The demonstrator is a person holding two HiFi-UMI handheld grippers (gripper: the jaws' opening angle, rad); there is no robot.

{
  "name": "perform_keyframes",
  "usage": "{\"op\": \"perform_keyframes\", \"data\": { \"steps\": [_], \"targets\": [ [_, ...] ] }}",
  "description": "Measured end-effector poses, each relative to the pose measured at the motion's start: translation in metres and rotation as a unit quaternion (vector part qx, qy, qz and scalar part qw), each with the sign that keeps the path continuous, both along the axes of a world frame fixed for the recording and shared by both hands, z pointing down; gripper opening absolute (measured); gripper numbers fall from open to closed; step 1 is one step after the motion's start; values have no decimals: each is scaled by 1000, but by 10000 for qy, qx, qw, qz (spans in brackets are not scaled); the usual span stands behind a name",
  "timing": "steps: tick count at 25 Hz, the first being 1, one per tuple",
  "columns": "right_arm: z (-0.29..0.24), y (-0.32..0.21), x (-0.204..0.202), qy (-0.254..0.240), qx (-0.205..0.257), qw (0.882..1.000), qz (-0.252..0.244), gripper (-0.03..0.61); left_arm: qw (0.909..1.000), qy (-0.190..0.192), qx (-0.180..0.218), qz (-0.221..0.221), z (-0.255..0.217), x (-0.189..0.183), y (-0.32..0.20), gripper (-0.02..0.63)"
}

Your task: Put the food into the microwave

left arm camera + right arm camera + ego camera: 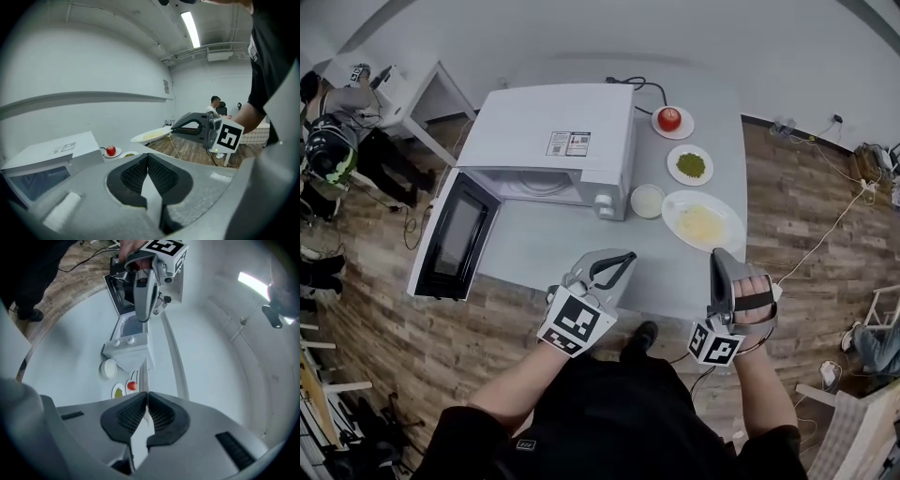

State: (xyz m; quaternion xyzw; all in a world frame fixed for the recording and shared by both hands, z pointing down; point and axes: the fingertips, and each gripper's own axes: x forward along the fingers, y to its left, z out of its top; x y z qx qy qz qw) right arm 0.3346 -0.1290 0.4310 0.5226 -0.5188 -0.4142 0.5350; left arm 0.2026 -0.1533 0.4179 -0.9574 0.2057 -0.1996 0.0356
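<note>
Right gripper (720, 257) is pinched tight on the near rim of the plate (673, 208), pads biting the thin edge. The plate's yellow food (701, 223) sits right of centre in the head view. In the left gripper view the plate hangs level in the air, so I'd say the carry is on.

The whole move turns on one thing: the microwave (562, 141) lies up and to the left of the plate. Its door (455, 239) is swung wide at the left edge and its mouth (534, 183) faces down the frame. The plate looks oval, long axis running upper left to lower right, so it already points roughly that way.

A small white bowl (647, 201) sits just beside the plate's left end, right on that path by the microwave's corner. That one to clear, I reckon.

Left gripper (621, 260) is pressed shut on nothing, lower centre. It is nearer the mouth, but the right has the load.

Further up, a green dish (690, 166) and an apple (669, 118) wait.
</note>
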Motion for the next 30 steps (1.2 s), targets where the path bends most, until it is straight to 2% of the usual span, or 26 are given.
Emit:
{"op": "perform_keyframes", "data": {
  "steps": [6, 15, 24, 30],
  "targets": [
    [-33, -6, -40, 70, 233, 9997, 3, 26, 9998, 27, 174, 71, -16, -40, -3, 8],
    [-57, -20, -150, 84, 457, 9987, -229, 28, 9997, 63, 251, -37, -20, -139, -10, 8],
    [-68, -43, -270, 102, 568, 9972, -484, 28, 9985, 56, 378, -385, -30, -260, -20, 8],
    [-67, -69, -329, 3, 594, 9954, -749, 28, 9966, 121, 361, -731, -35, -314, -34, 8]
  ]
}}
